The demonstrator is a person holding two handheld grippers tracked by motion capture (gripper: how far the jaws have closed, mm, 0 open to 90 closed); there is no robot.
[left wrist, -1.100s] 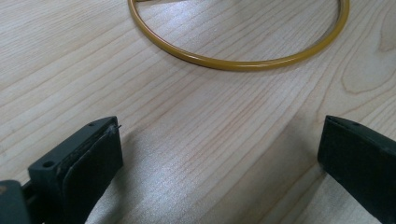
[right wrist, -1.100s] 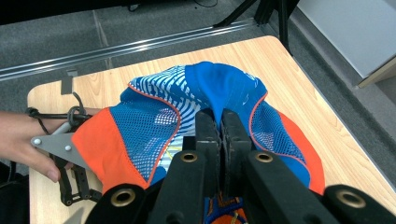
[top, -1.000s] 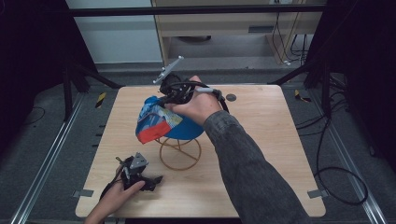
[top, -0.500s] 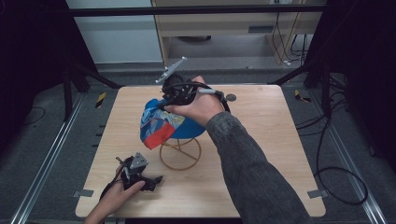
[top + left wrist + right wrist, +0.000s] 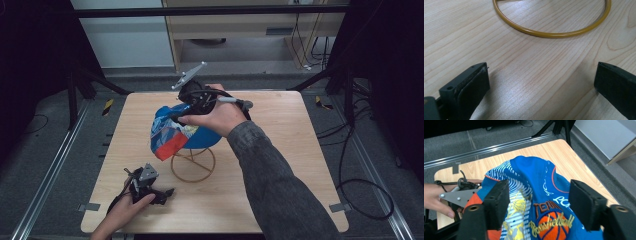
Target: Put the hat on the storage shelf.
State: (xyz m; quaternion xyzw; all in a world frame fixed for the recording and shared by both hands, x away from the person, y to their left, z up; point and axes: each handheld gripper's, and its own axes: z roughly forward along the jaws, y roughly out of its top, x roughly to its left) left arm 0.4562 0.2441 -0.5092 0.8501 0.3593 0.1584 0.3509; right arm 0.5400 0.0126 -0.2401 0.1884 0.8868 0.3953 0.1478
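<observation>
Pale wood-grain table [image 5: 280,200] stands on grey floor among dark frames. Near the front edge, the left hand-held gripper [image 5: 150,187] rests with jaws wide, facing a thin yellow wire ring [image 5: 551,33]. Farther back, a blue basketball-print cap [image 5: 180,132] drapes over that stand, the right hand-held gripper [image 5: 537,202] spread open above it.

The person's right hand [image 5: 220,116], on a grey-sleeved forearm [image 5: 272,180] reaching toward 11 o'clock, holds the black two-jaw right gripper [image 5: 192,97] raised, its grey three-cornered plate [image 5: 188,75] tilted, jaws spread apart. At 7 o'clock, the left hand [image 5: 122,212] rests low with the black left gripper [image 5: 150,185], its jaws wide apart.
</observation>
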